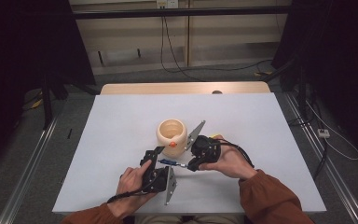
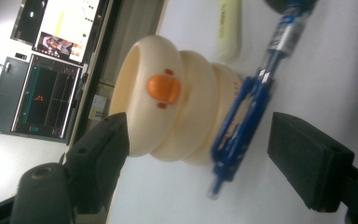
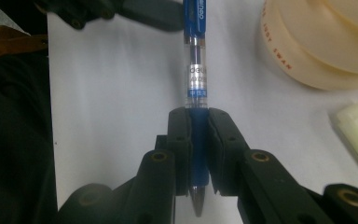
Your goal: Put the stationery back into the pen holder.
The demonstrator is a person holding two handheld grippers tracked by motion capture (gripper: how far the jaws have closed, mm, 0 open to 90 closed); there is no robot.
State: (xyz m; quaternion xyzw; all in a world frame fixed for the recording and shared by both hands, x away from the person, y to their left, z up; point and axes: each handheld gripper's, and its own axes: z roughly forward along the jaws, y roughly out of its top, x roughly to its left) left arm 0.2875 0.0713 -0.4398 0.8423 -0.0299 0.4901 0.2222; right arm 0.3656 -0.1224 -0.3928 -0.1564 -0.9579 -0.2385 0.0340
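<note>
Clamping a blue pen (image 3: 196,70), the right hand-held gripper (image 3: 198,154) sits beside the duck-faced cup (image 1: 171,136) (left hand-held gripper (image 2: 198,154) open).

Dim surroundings, bright tabletop, blurred close-ups

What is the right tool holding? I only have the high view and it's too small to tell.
Observer: A blue pen, clamped in the right tool near its writing tip.
Operator: Left tool on it too?
Observer: No. The left tool is open; the pen's free end sits between its jaws, clear of both.
Operator: Any markings on the cup?
Observer: The cream ringed cup has small red lettering on one ring.
</note>
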